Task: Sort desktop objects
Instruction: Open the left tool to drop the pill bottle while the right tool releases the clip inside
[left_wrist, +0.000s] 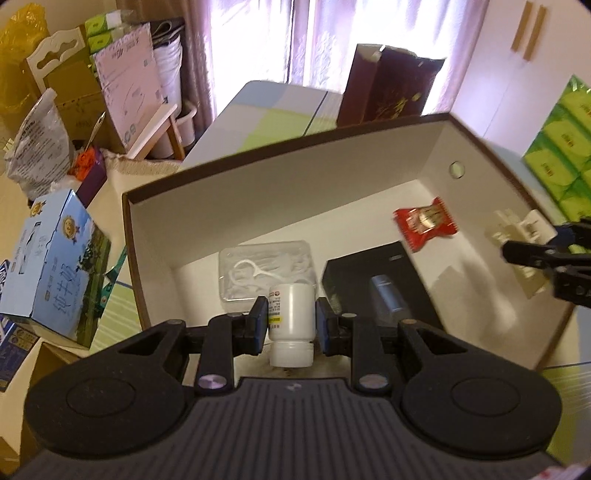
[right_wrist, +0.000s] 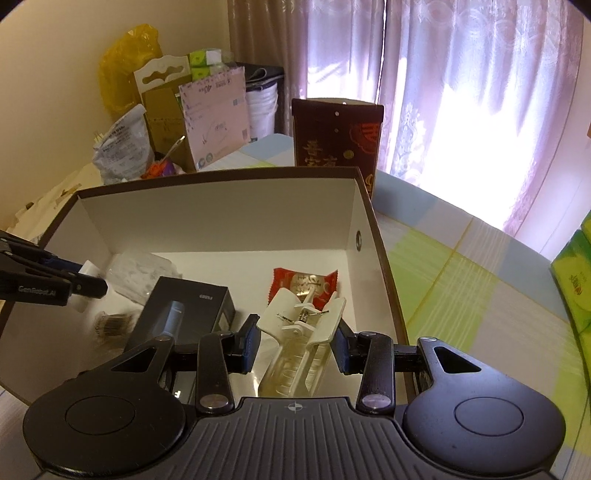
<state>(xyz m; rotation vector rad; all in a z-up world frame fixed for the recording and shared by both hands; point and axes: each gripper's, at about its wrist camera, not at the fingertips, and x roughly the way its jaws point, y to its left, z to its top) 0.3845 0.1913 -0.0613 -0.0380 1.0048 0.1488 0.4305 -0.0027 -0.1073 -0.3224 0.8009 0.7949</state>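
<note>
Closest in, the left gripper (left_wrist: 291, 325) is clamped on a small white pill bottle (left_wrist: 291, 314), pads pressed on both sides of it, cap end pointing back toward the camera, held over the near part of the open box (left_wrist: 258, 177). The right gripper (right_wrist: 298, 345) has a cream plastic clip (right_wrist: 303, 332) pinched between its pads, the clip sitting at a slant, also over the box's near end. Just past the bottle, on the box floor, there's a clear case of floss picks (left_wrist: 266, 269), and beside it a flat black carton (left_wrist: 376, 284) with a grey-blue gadget pictured on it. A bit further in lies a red snack packet (left_wrist: 424, 223), close to the right wall. The box is white inside with a dark brown rim and a round hole (left_wrist: 456, 170) in one wall. Beyond it stands a dark red gift bag (right_wrist: 336, 133), with purple curtains (right_wrist: 443, 74) right at the back.
</note>
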